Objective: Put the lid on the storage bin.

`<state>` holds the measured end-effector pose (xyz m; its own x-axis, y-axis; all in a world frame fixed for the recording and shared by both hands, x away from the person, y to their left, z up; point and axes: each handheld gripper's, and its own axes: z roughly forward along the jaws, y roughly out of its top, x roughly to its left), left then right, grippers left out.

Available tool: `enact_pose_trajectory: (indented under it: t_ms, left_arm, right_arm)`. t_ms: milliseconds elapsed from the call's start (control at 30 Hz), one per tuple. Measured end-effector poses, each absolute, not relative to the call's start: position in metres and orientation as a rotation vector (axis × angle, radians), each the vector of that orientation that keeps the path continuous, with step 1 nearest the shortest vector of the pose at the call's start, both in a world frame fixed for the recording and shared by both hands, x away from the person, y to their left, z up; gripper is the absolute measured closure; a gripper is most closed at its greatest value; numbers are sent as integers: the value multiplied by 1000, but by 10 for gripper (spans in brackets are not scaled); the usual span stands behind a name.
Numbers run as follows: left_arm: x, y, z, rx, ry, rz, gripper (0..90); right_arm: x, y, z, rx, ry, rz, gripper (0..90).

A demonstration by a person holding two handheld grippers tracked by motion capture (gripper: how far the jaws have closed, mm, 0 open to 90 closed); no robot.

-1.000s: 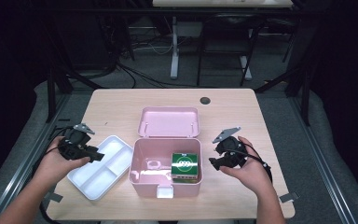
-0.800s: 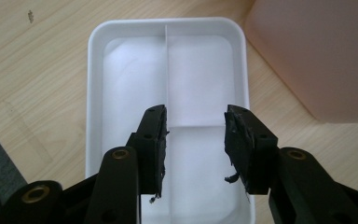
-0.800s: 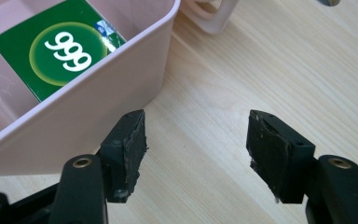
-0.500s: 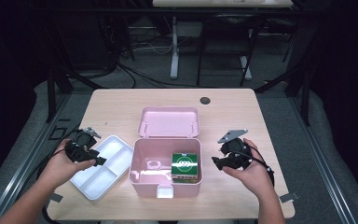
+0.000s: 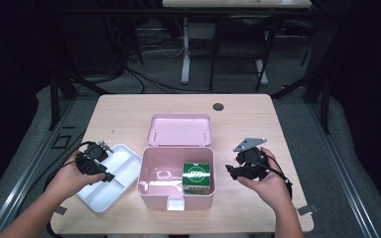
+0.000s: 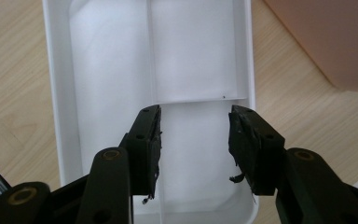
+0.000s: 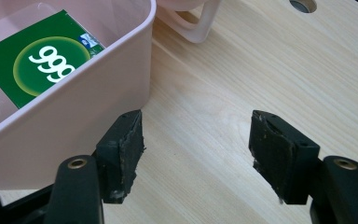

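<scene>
A pink box (image 5: 176, 196) stands open at the table's middle, its lid (image 5: 179, 130) laid flat behind it. A green carton (image 5: 197, 173) marked 999 lies in the box's right side, also seen in the right gripper view (image 7: 42, 60). A white divided tray (image 5: 99, 198) lies left of the box. My left gripper (image 5: 106, 173) hovers over the tray (image 6: 107, 70); its jaws have just been opening and nothing is between them (image 6: 193, 116). My right gripper (image 5: 229, 171) is open and empty beside the box's right wall (image 7: 74, 126), its jaws (image 7: 196, 119) over bare wood.
The lid's handle (image 7: 198, 23) juts out past the box's corner. A round cable hole (image 5: 218, 106) sits near the table's far edge. Dark floor, cables and stands surround the table.
My left hand has moved right and down, from the tray's left edge to over the tray. The right hand has stayed put.
</scene>
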<state>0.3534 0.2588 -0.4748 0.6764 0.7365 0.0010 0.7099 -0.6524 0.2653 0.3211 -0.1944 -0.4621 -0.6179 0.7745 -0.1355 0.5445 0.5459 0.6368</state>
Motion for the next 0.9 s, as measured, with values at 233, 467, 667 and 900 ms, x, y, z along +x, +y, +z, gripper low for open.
enact_pose_trajectory:
  t_ms: [233,467,667,900]
  left_arm:
    - [363,257,-485,2696,1191,136,553]
    - [371,259,-494,2742,1191,128,588]
    - [380,266,-503,2760,1225,111,617]
    - [386,270,-512,2771,1264,102,629]
  right_arm:
    - [322,-194,-464,1080,2384,772,352]
    - [322,-195,-464,1083,2367,794,352]
    - [323,-195,-466,1083,2368,801,352]
    - [323,-194,-467,1088,2373,785,352]
